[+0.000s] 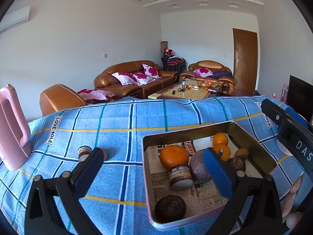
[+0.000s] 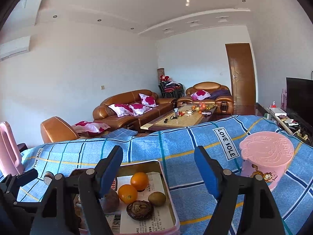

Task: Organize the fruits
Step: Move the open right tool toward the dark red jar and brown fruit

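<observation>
A metal tin point(image 1: 254, 137) lined with newspaper sits on the blue checked cloth point(image 1: 121, 117). It holds three oranges point(image 1: 174, 155), a purple fruit point(image 1: 198, 166), a kiwi point(image 1: 241, 152), a dark wrinkled fruit point(image 1: 170, 208) and a brown-and-white banded piece point(image 1: 180, 176). One more banded piece point(image 1: 84, 151) lies on the cloth left of the tin. My left gripper point(image 1: 156, 168) is open and empty, its right finger over the tin. My right gripper point(image 2: 158, 166) is open and empty above the tin point(image 2: 164, 174), where two oranges point(image 2: 139, 181) and the kiwi point(image 2: 156, 198) show.
A pink jug point(image 1: 11, 129) stands at the cloth's left edge. A pink lidded cup point(image 2: 266, 158) stands right of the tin. Behind the table are brown sofas point(image 1: 135, 78), a cluttered coffee table point(image 1: 187, 92), a door point(image 1: 245, 58) and a TV point(image 2: 299, 99).
</observation>
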